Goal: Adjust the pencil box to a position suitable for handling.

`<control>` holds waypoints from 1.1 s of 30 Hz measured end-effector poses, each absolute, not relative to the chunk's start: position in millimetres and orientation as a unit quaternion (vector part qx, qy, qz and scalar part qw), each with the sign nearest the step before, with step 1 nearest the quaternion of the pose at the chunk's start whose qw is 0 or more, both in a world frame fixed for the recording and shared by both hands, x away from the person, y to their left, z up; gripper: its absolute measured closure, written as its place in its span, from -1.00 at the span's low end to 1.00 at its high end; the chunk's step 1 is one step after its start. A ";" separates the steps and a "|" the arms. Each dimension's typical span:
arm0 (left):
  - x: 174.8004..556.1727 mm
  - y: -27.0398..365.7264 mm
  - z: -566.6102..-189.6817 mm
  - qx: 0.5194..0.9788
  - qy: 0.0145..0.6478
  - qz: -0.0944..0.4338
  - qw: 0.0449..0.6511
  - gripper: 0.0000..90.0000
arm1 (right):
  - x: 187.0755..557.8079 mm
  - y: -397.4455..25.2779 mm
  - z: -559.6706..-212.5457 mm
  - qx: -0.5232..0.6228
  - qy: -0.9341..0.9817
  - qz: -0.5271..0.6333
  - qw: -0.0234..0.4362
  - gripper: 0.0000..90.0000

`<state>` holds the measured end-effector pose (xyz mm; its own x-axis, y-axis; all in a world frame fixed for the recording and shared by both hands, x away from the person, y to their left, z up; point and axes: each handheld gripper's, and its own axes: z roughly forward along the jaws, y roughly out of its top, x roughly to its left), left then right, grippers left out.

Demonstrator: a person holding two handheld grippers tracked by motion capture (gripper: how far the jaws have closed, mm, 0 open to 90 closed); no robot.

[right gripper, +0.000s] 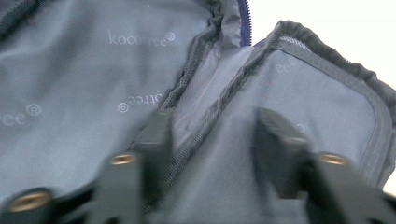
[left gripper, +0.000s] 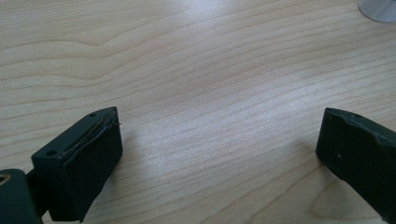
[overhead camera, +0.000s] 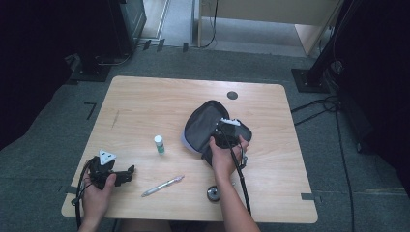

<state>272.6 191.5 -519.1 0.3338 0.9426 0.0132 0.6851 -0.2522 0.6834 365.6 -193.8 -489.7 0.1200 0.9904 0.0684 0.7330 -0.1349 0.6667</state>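
A dark zip pouch point(overhead camera: 203, 126) lies open on the right half of the wooden table point(overhead camera: 145, 104). Its grey lining point(right gripper: 84, 70) carries a printed brand name, and a stitched inner pocket edge point(right gripper: 219, 109) crosses it. My right gripper point(overhead camera: 224, 131) reaches into the pouch; in the right gripper view point(right gripper: 212, 123) its jaws stand apart, one on each side of that edge. At the table's front left, my left gripper point(overhead camera: 128, 172) rests low with its jaws wide open point(left gripper: 219, 123) over bare wood.
A small white bottle point(overhead camera: 159, 144) with a green label stands between the grippers; its base point(left gripper: 379, 7) shows in the left gripper view. A pen point(overhead camera: 163, 186) and a small round object point(overhead camera: 212, 193) lie near the front edge. A cable hole point(overhead camera: 232, 95) sits at the back.
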 end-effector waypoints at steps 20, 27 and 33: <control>272.6 191.5 -519.2 0.761 0.535 0.217 0.297 -0.99 | 374.8 -216.6 -473.2 0.635 0.673 0.331 0.184 0.97; 272.6 191.5 -519.2 0.760 0.535 0.217 0.297 -0.99 | 384.4 -215.9 -453.6 0.577 0.721 0.332 0.193 0.97; 272.6 191.5 -519.2 0.761 0.535 0.217 0.297 -0.99 | 396.4 -212.4 -448.1 0.532 0.764 0.321 0.175 0.97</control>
<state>272.6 191.5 -519.2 0.3334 0.9427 0.0131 0.6846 -0.2516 0.6841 396.4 -212.4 -448.1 -0.3733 0.9248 0.0740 0.7006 0.2287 0.6760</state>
